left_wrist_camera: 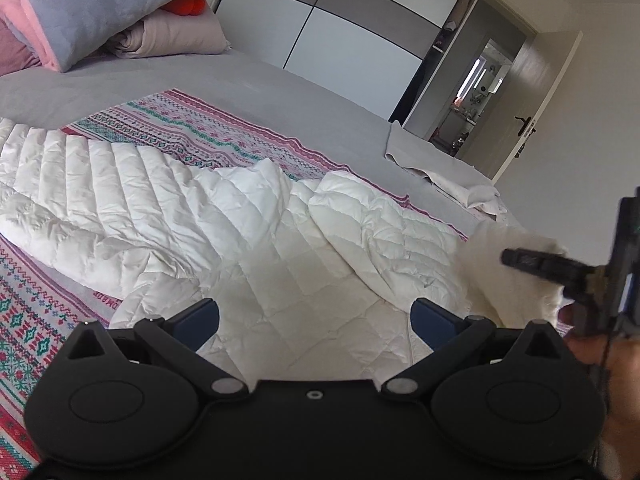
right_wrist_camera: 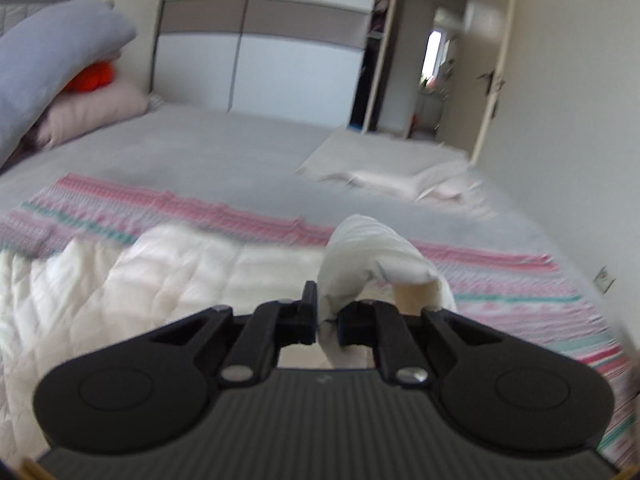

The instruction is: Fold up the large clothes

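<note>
A white quilted down jacket [left_wrist_camera: 192, 208] lies spread on a patterned pink and teal blanket [left_wrist_camera: 208, 128] on the bed. My left gripper [left_wrist_camera: 314, 320] is open and empty, hovering just above the jacket's middle. My right gripper [right_wrist_camera: 326, 322] is shut on a fold of the jacket [right_wrist_camera: 372, 256] and holds it lifted above the bed; it also shows at the right edge of the left wrist view [left_wrist_camera: 540, 260], gripping white fabric. The rest of the jacket [right_wrist_camera: 140, 280] lies to the left in the blurred right wrist view.
The grey bed sheet [left_wrist_camera: 280, 80] stretches beyond the blanket. Stacked pillows and folded bedding [left_wrist_camera: 100, 12] sit at the bed's head. A pale cloth [left_wrist_camera: 448, 176] lies near the far corner. A wardrobe [left_wrist_camera: 340, 20] and an open door [left_wrist_camera: 532, 92] stand behind.
</note>
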A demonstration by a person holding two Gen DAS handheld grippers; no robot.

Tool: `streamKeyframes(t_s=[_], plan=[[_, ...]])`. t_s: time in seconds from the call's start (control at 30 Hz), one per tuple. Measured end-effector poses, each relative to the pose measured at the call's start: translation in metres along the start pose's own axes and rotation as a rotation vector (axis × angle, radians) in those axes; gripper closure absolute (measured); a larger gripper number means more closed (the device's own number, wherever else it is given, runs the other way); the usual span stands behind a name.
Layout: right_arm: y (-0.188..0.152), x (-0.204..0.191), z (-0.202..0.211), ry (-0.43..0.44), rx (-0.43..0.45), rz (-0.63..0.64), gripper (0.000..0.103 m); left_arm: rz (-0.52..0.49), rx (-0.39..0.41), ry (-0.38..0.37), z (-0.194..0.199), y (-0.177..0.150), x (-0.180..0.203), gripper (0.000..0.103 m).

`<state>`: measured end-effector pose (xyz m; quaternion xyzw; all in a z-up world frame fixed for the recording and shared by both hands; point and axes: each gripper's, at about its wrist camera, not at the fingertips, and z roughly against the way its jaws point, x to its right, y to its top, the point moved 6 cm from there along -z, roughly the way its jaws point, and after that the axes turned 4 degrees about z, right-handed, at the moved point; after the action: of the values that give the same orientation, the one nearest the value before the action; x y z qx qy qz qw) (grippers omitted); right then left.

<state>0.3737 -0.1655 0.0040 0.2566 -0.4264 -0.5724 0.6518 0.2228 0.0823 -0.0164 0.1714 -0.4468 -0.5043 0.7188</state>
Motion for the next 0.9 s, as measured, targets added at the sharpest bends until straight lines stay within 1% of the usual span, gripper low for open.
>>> streamKeyframes(t_s=[0.07,0.2,0.23,0.3,0.37,0.4,0.43,0.47,0.5,0.57,0.63,0.67,0.7,0.73,0.77,0.83,0.87,0.9], plan=[[-0.019,-0.019,-0.017,0.023,-0.062,0.005,0.095,-0.002,-0.021,0.000,-0.001,-0.002,-0.002,0.000],[-0.065,-0.029,-0.047,0.070,-0.214,-0.067,0.092,-0.010,-0.043,0.001,-0.004,-0.004,-0.005,0.000],[-0.076,-0.028,-0.048,0.080,-0.241,-0.087,0.087,-0.018,-0.047,0.004,-0.005,-0.004,-0.005,0.000],[-0.081,-0.025,-0.052,0.106,-0.257,-0.126,0.080,-0.038,-0.061,0.013,-0.008,-0.007,-0.004,0.000],[-0.083,-0.016,-0.041,0.185,-0.285,-0.199,0.059,-0.059,-0.069,0.019,-0.011,-0.009,-0.002,0.000],[-0.083,-0.012,-0.033,0.238,-0.297,-0.239,0.038,-0.071,-0.070,0.021,-0.012,-0.010,0.000,0.000],[-0.083,-0.008,-0.023,0.299,-0.303,-0.283,0.027,-0.086,-0.070,0.023,-0.012,-0.011,0.003,0.000],[-0.084,-0.002,-0.010,0.354,-0.301,-0.319,0.026,-0.108,-0.068,0.023,-0.012,-0.012,0.007,0.000],[-0.086,0.007,0.002,0.391,-0.299,-0.341,0.026,-0.133,-0.069,0.019,-0.012,-0.013,0.013,0.000],[-0.095,0.027,0.027,0.430,-0.279,-0.402,0.026,-0.210,-0.097,0.006,-0.012,-0.016,0.028,0.000],[-0.110,0.056,0.047,0.463,-0.218,-0.526,0.026,-0.291,-0.122,-0.013,-0.012,-0.019,0.048,0.000],[-0.118,0.072,0.053,0.477,-0.188,-0.596,0.026,-0.337,-0.115,-0.023,-0.011,-0.021,0.061,0.000],[-0.125,0.091,0.054,0.468,-0.165,-0.684,0.027,-0.375,-0.107,-0.031,-0.011,-0.024,0.072,0.000],[-0.130,0.109,0.052,0.434,-0.164,-0.771,0.034,-0.419,-0.106,-0.038,-0.013,-0.029,0.085,0.000],[-0.135,0.123,0.050,0.408,-0.169,-0.832,0.038,-0.467,-0.109,-0.044,-0.016,-0.034,0.097,0.000],[-0.142,0.146,0.045,0.393,-0.148,-0.906,0.046,-0.592,-0.093,-0.047,-0.024,-0.046,0.124,0.000],[-0.144,0.155,0.042,0.385,-0.129,-0.934,0.049,-0.663,-0.071,-0.037,-0.029,-0.052,0.137,0.000],[-0.148,0.163,0.041,0.381,-0.118,-0.965,0.055,-0.731,-0.048,-0.022,-0.036,-0.058,0.150,0.000]])
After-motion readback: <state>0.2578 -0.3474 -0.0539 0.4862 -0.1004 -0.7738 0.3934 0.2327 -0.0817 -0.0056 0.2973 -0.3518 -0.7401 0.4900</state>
